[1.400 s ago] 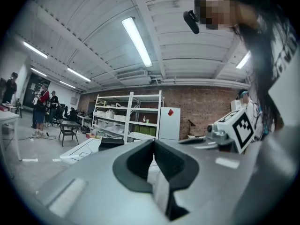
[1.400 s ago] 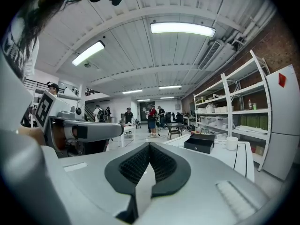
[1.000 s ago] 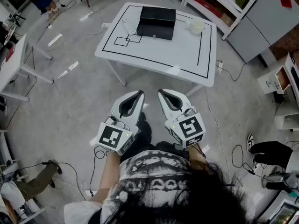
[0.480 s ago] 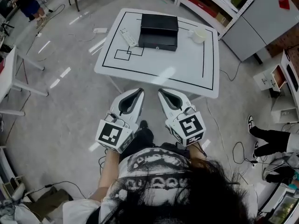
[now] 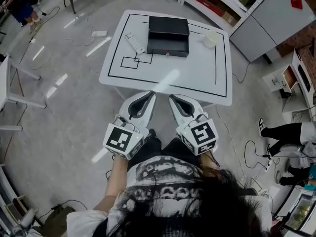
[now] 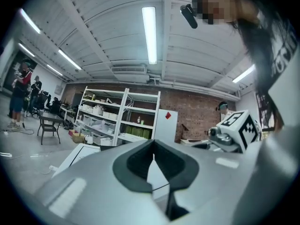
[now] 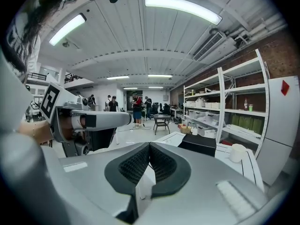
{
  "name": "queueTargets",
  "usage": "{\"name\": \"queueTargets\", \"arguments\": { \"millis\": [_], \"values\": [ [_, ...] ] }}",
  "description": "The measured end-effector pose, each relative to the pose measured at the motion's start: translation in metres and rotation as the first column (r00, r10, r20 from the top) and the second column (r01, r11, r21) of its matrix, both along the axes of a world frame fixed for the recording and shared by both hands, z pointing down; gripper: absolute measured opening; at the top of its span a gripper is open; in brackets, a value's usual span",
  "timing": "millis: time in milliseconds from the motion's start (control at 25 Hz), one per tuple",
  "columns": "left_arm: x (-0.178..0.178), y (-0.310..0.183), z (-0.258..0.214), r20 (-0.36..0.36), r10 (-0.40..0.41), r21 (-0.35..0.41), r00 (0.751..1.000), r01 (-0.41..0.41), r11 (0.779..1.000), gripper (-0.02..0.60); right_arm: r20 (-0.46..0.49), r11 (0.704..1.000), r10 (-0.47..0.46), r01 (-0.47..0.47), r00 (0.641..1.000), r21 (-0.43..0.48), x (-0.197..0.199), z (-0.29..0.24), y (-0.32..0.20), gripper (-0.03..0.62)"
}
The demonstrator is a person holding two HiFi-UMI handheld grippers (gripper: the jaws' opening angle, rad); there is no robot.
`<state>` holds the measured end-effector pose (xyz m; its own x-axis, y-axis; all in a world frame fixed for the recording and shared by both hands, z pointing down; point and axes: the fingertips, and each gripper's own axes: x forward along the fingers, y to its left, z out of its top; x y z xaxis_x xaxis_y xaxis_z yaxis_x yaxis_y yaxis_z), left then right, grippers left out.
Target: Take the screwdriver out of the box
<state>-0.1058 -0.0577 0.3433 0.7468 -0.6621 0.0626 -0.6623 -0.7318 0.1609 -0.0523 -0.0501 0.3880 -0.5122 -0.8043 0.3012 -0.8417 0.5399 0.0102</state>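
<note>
White table (image 5: pixel 197 68) ahead, marked with black lines. Black box (image 5: pixel 168 31) sat toward its far side, lid down. Screwdriver not seen, judged to be inside. Left gripper (image 5: pixel 149 95) and right gripper (image 5: pixel 174 98) hung side by side, short of the table's near edge. Each had its jaws pressed together with nothing between them. White cup (image 5: pixel 211 38) stood near the box, to its right.

Risk: closed jaws might shove the box across the smooth top instead of lifting the lid, or knock the cup.

Hidden: box contents, any latch, hinge side.
</note>
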Motion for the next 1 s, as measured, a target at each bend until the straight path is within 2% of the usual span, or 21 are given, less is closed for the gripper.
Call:
{"name": "queueTargets", "arguments": {
  "millis": [280,440,720,1000],
  "values": [
    [-0.001,-0.011,0.011,-0.004,0.003,-0.029,1.0,-0.003,1.0,0.0,0.001,0.999,0.034,-0.033,0.999,-0.02,0.009,0.006,-0.008,0.002],
    [0.001,-0.015,0.013,-0.017,0.019,-0.001,1.0,-0.019,1.0,0.0,0.001,0.999,0.034,-0.034,0.999,-0.023,0.013,0.008,-0.019,0.002],
    [0.002,-0.039,0.021,0.007,-0.017,-0.019,1.0,0.017,1.0,0.0,-0.032,1.0,-0.017,0.017,0.999,-0.012,0.021,0.015,-0.058,0.002],
    [0.018,-0.085,0.028,0.025,-0.054,-0.038,0.998,0.055,0.998,0.0,-0.072,0.998,-0.066,0.065,0.995,-0.024,0.047,0.027,-0.114,0.002]
  ]
}}
